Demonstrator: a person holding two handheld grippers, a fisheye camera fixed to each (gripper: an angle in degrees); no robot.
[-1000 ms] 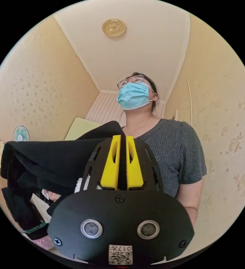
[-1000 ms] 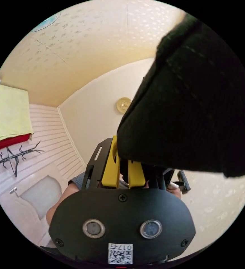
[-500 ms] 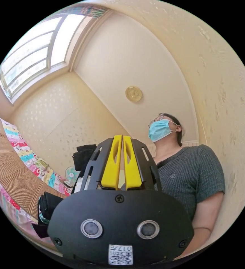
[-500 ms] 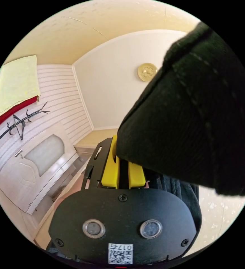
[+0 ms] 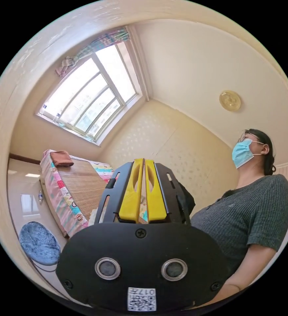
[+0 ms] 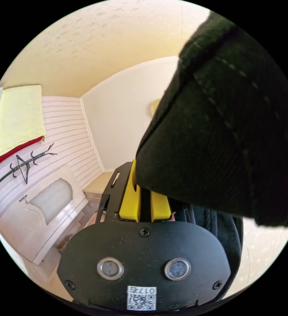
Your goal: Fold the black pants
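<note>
The black pants (image 6: 226, 131) hang in a thick fold over my right gripper (image 6: 145, 192), which is shut on them. The cloth hides that gripper's yellow jaw tips and fills the right half of the right gripper view. More black cloth (image 6: 226, 233) drops down beside the gripper body. In the left gripper view my left gripper (image 5: 144, 162) points up into the room, its yellow jaws together with nothing between them. A bit of the black pants (image 5: 186, 201) shows just behind its right side. The person (image 5: 249, 210) stands to the right.
A bed (image 5: 71, 187) with a woven mat and a colourful sheet stands under a window (image 5: 88, 98); a brown folded cloth (image 5: 61, 158) lies on it. A blue round cushion (image 5: 38, 243) is on the floor. The right gripper view shows a white door (image 6: 42, 207) and a yellow towel (image 6: 18, 115).
My left gripper has let go of the black pants it held a second ago, and its view has swung towards the window and bed. My right gripper has stayed shut on the pants.
</note>
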